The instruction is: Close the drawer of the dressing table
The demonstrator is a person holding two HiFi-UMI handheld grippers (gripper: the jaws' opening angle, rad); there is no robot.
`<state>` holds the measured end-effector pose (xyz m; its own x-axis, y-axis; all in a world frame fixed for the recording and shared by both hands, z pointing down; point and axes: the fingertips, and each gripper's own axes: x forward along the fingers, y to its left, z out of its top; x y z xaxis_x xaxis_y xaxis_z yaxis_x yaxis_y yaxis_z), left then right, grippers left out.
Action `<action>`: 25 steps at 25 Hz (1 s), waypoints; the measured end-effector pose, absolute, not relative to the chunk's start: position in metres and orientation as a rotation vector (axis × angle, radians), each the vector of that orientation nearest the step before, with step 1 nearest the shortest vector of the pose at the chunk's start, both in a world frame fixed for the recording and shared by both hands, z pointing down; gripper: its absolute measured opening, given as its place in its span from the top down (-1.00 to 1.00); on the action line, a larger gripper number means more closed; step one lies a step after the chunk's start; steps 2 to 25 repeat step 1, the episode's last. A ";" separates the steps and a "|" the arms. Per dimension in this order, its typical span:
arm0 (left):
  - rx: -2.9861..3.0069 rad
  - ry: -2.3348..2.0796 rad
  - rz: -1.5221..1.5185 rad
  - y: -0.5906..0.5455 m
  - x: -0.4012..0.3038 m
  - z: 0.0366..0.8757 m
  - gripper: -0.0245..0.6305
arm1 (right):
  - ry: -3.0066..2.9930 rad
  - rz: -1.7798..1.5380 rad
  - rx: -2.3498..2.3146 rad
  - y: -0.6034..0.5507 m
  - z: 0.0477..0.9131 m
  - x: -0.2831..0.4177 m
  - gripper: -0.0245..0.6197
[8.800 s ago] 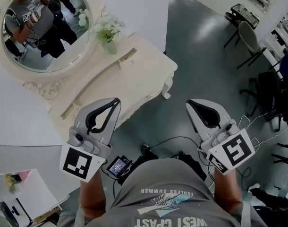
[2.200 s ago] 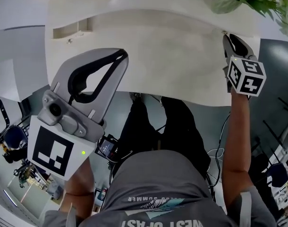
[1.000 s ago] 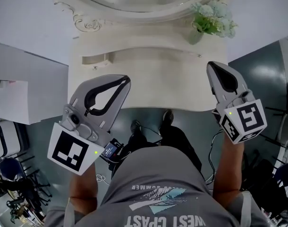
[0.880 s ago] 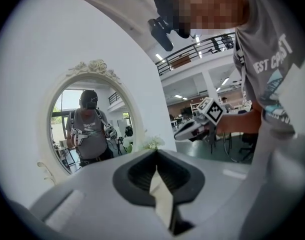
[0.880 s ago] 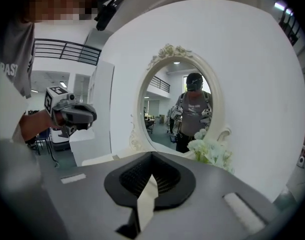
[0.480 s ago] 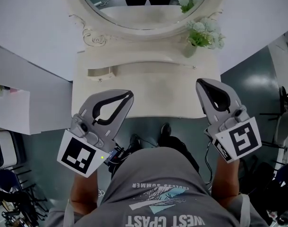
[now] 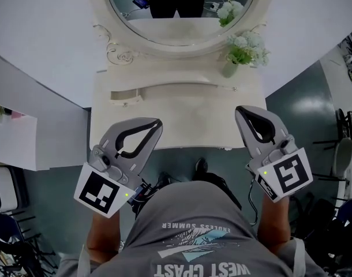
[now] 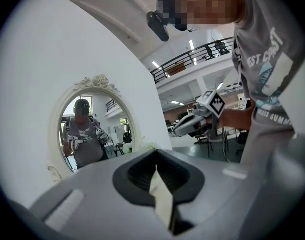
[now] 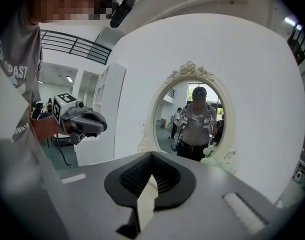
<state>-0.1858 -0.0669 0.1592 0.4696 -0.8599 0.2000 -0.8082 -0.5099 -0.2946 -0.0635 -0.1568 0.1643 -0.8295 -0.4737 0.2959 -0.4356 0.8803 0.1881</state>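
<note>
Right gripper (image 7: 246, 112) withdrew; shirt (image 7: 193, 235): "ENDLESS SUMMER".

The table (image 7: 182, 105) is finished in cream paint, smooth with a low sheen, and its mirror (image 7: 170, 30) glass is glossy inside a carved frame (image 7: 119, 55) of the same paint. The left gripper (image 7: 157, 122) and right gripper (image 7: 238, 111) are cased in smooth matt grey plastic, with black ribbed pads (image 9: 134, 178). The floor (image 7: 306, 105) is polished and reflective; the shirt (image 7: 193, 224) is grey cloth
</note>
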 end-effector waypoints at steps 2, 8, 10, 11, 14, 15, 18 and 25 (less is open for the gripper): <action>-2.553 1.462 -0.485 -0.063 -0.187 0.158 0.92 | -2.713 -0.162 0.676 -0.153 0.163 -0.065 0.92; -2.553 1.462 -0.485 -0.063 -0.187 0.158 0.92 | -2.713 -0.162 0.676 -0.153 0.163 -0.065 0.92; -2.553 1.462 -0.485 -0.063 -0.187 0.158 0.92 | -2.713 -0.162 0.676 -0.153 0.163 -0.065 0.92; -2.553 1.462 -0.485 -0.063 -0.187 0.158 0.92 | -2.713 -0.162 0.676 -0.153 0.163 -0.065 0.92; -2.553 1.462 -0.485 -0.063 -0.187 0.158 0.92 | -2.713 -0.162 0.676 -0.153 0.163 -0.065 0.92; -2.553 1.462 -0.485 -0.063 -0.187 0.158 0.92 | -2.713 -0.162 0.676 -0.153 0.163 -0.065 0.92; -2.553 1.462 -0.485 -0.063 -0.187 0.158 0.92 | -2.713 -0.162 0.676 -0.153 0.163 -0.065 0.92; -2.553 1.462 -0.485 -0.063 -0.187 0.158 0.92 | -2.713 -0.162 0.676 -0.153 0.163 -0.065 0.92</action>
